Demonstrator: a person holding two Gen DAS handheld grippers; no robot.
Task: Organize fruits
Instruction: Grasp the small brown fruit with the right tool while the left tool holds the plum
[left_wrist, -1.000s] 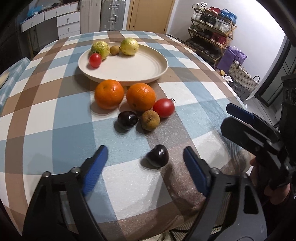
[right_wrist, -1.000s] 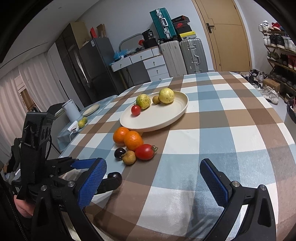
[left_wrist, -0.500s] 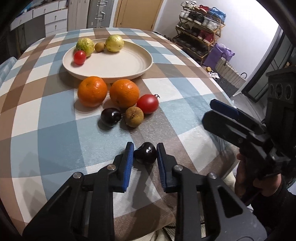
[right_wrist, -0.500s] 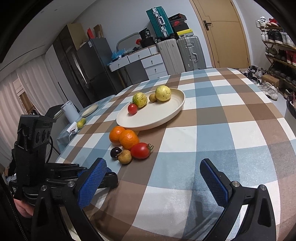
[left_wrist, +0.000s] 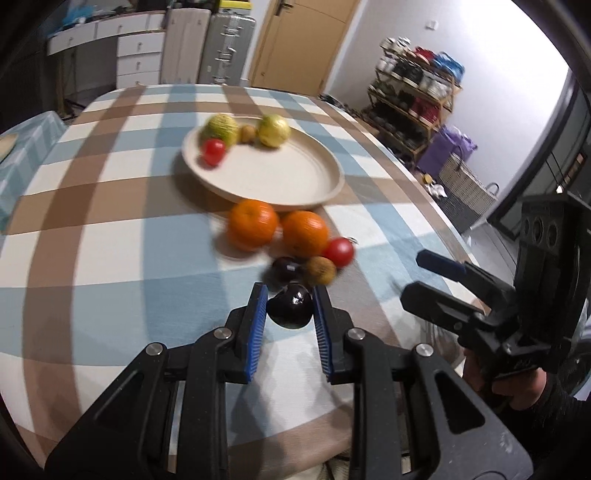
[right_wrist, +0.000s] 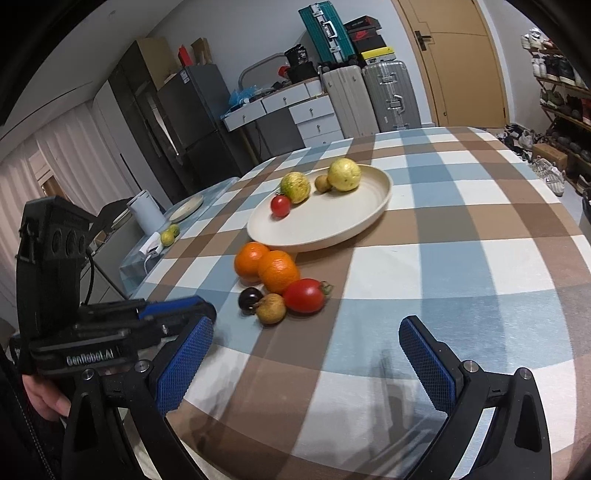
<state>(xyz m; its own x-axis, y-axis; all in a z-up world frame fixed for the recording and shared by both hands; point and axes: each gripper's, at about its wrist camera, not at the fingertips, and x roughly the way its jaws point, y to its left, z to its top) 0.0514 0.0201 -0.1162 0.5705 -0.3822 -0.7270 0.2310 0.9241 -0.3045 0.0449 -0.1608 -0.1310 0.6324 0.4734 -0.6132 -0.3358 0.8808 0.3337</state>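
Though clamped, dark plum (left_wrist: 290, 305) upright.

- A lived-in home is showing here: a shoe rack (left_wrist: 417, 92) is standing along the wall.
- Suitcases (right_wrist: 369, 96) are sitting beside a wooden door (right_wrist: 461, 62).
- A fridge (right_wrist: 192, 122) and white drawers (right_wrist: 314, 114) are standing beyond the far edge of a checked-cloth dining table (right_wrist: 461, 258).

Both wrist cams low over table (right_wrist: 461, 236), facing plate (left_wrist: 325, 192) (shared).
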